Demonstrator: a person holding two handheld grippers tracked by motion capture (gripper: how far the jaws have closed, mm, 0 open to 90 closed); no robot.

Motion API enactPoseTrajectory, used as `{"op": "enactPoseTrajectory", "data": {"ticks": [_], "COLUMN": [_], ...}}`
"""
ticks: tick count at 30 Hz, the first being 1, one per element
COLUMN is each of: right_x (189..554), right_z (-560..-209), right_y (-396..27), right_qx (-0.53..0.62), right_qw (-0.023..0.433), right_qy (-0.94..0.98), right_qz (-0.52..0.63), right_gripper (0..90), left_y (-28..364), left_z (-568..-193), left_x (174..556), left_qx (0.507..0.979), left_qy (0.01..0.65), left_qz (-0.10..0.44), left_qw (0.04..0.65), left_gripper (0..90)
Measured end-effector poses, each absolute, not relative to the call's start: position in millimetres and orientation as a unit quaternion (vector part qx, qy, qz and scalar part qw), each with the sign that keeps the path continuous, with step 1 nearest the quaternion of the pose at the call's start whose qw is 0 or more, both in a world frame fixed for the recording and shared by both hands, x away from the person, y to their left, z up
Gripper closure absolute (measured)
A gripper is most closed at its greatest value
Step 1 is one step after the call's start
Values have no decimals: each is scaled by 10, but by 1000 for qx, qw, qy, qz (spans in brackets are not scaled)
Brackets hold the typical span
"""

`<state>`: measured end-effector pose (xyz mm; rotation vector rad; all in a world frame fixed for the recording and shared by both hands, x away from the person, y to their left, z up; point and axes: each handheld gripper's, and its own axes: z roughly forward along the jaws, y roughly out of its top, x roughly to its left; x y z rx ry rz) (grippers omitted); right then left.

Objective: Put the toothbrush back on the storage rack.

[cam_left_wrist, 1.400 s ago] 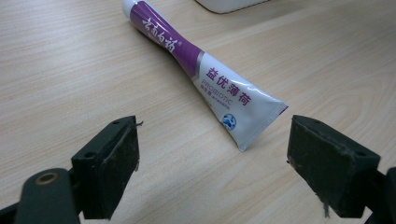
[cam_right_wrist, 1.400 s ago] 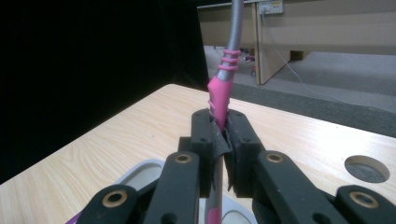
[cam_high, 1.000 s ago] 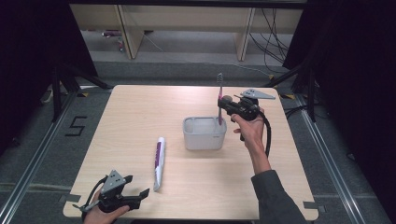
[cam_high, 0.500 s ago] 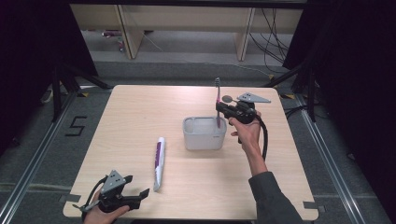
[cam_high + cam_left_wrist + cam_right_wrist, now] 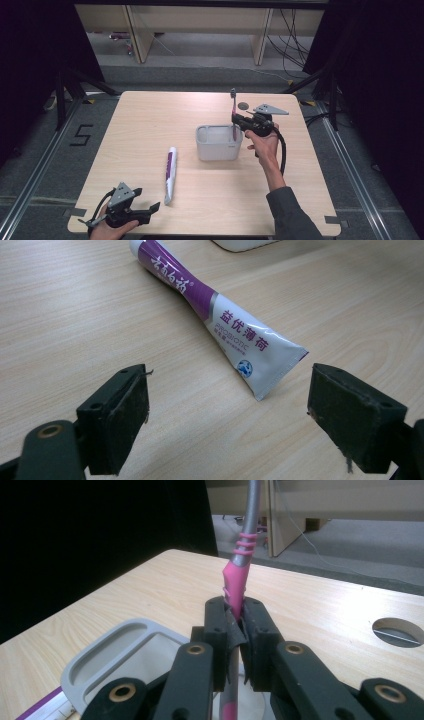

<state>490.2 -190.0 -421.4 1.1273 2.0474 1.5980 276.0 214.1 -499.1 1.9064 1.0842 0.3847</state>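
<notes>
Pink-and-grey plastic toothbrush (image 5: 233,112) stands near upright, head up, its lower handle hanging over the right end of the pale grey rectangular plastic holder (image 5: 218,148) that sits mid-desk; in the right gripper view the shaft (image 5: 239,575) rises straight out of the pads. Right tool (image 5: 240,121) is clamped on the pink grip section, jaws nearly together with the handle pinched between them. Step in hand, as I read it: lowering the brush into the holder. To do it well, keep the shaft vertical, centre the handle tip over the open compartment (image 5: 150,652) rather than its rim, descend slowly, and release only once the tip rests on the bottom (a tilted release would probably tip it against the wall or knock the light holder). Left tool (image 5: 227,412) rests low at the near-left corner of the light wooden desk (image 5: 150,115), jaws wide apart and holding nothing, aimed at the crimped end of the white-and-purple toothpaste tube (image 5: 220,320) lying flat, just short of it.
</notes>
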Motion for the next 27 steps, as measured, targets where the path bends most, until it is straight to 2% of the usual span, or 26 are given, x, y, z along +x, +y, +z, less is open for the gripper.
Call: {"op": "enactPoseTrajectory", "data": {"ticks": [3,13,27], "right_x": [4908,4887,4873], "right_z": [-4229,-4295,-4299], "right_y": [-1904,-1916,-1929], "right_qx": [385,391,387], "right_qw": [165,155,164], "right_qy": [717,717,724], "right_qz": [557,555,546], "right_gripper": [829,826,808], "left_y": [2141,2137,2134], "left_z": [-4987,-4992,-4993], "left_x": [2756,2757,2755], "left_qx": [768,769,769], "left_qy": [438,437,437], "left_qz": [157,154,155], "left_qw": [440,441,440], "left_gripper": [161,161,161]}}
